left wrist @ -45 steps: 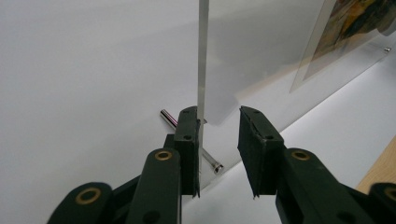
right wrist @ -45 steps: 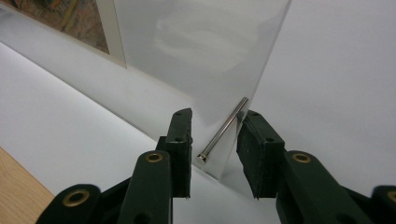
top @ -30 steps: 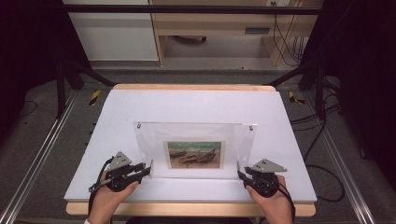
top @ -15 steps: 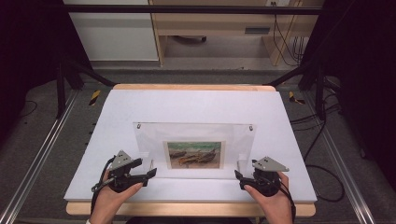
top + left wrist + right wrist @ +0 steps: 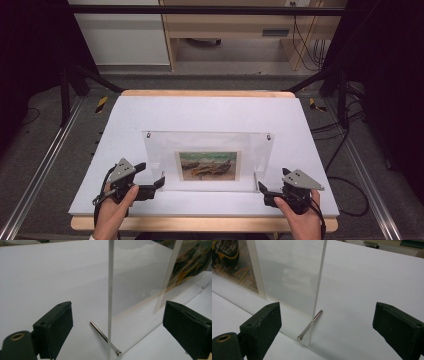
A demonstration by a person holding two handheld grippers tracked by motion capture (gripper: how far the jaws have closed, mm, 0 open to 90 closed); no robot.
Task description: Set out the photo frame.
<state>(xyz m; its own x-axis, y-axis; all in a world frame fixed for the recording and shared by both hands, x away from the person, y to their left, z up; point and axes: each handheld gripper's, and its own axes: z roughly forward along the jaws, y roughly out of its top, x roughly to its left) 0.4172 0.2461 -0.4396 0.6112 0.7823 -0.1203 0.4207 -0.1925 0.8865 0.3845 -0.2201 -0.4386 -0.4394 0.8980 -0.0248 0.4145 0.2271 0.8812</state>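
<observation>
A clear acrylic picture frame (image 5: 207,160) stands upright near the front of the white table (image 5: 210,115), with a boat painting (image 5: 208,165) in its middle. My left gripper (image 5: 159,182) is open at the frame's lower left corner, and the frame's left edge (image 5: 110,302) rises between its jaws. My right gripper (image 5: 261,189) is open at the lower right corner, the frame's right edge (image 5: 318,292) between its jaws. A metal support pin (image 5: 103,336) pokes through the left bottom corner. Another pin (image 5: 310,325) passes through the right one.
Silver screws (image 5: 148,134) mark the frame's top corners. Behind the table are a wooden desk (image 5: 235,25) and cables (image 5: 302,35) on the floor. Metal rails (image 5: 45,165) run along both sides of the table.
Both grippers have edged inward to the frame's bottom corners. The left one has turned so its jaws point at the frame's edge.
</observation>
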